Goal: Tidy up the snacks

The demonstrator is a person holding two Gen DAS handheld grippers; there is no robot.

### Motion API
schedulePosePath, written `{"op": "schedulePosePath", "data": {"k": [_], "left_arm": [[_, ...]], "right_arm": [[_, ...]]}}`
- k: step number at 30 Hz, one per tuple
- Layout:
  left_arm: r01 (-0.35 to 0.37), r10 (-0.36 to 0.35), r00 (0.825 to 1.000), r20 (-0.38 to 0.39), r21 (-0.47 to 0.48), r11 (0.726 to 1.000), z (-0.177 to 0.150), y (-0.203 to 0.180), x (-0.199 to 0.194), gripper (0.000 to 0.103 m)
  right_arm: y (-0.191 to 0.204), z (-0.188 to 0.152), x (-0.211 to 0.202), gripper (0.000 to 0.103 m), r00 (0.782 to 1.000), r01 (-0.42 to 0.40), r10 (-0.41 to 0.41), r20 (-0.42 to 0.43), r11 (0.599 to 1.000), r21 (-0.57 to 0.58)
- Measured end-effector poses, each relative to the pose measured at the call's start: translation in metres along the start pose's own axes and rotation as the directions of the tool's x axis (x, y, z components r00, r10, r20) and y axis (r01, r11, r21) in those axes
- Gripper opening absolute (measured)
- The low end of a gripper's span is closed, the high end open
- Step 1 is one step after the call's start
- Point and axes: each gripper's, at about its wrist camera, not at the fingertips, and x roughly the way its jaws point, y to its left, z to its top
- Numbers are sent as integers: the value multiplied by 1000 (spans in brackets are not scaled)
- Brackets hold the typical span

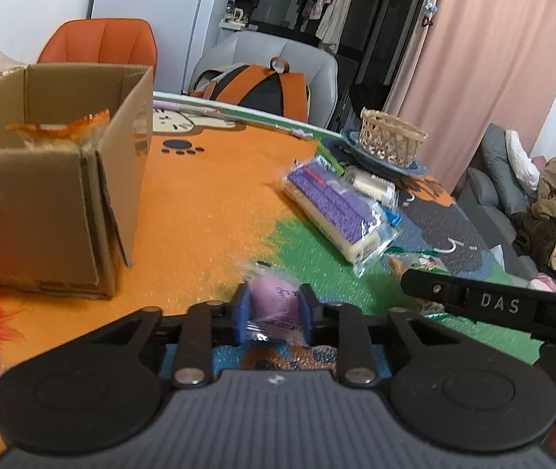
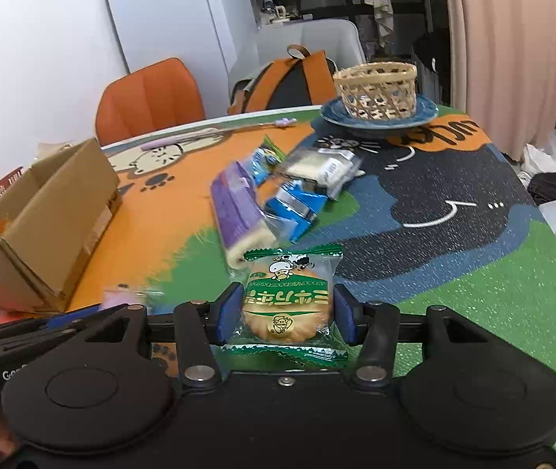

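My left gripper (image 1: 273, 308) is shut on a small pink wrapped snack (image 1: 274, 299), held just above the mat. My right gripper (image 2: 286, 310) is shut on a green-wrapped round biscuit pack (image 2: 289, 301). An open cardboard box (image 1: 51, 179) stands at the left, with an orange wrapper (image 1: 59, 129) inside; it also shows in the right wrist view (image 2: 43, 226). A purple-topped cake pack (image 1: 336, 211) lies ahead on the mat, also seen in the right wrist view (image 2: 239, 211), beside blue packs (image 2: 297, 205) and a clear-wrapped white pack (image 2: 319, 166).
A wicker basket (image 2: 375, 90) sits on a blue plate (image 2: 426, 111) at the table's far end. An orange chair (image 2: 149, 97) and a backpack (image 2: 286, 78) on a grey chair stand behind the table. A sofa with clothes (image 1: 551, 211) is at the right.
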Motion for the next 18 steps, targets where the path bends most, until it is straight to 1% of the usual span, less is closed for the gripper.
{"op": "schedulePosePath", "data": {"k": [2,4,8,10,14,15,18], "left_arm": [[0,0,1000,1,3,1000,1,-1,-1,20],[-3,3,1000,-15,6,1000,-1,-1,1,21],[-1,1,999,-36,6,1000,-3,-1,3,28],[-12,13,999,-39,15,1000,-3,-2,4,37],[-22,22,999,-39,7,1000,-4,0,7,46],[-25,26,999,-44,9,1000,-4,-2,8,50],[-42,43,998,-38,41,998,-8,-9,11,57]], "right_arm": [[3,1,-1,50,1000,-7,7,3,1000,-5],[5,1,0,50,1000,-12,12,1,1000,-9],[6,-2,3,50,1000,-10,10,-13,1000,-9],[6,-3,3,50,1000,-8,8,-17,1000,-5],[5,-3,2,50,1000,-5,5,-17,1000,-2],[4,-3,3,50,1000,-4,4,-17,1000,-2],[2,-4,2,50,1000,0,0,-19,1000,0]]}}
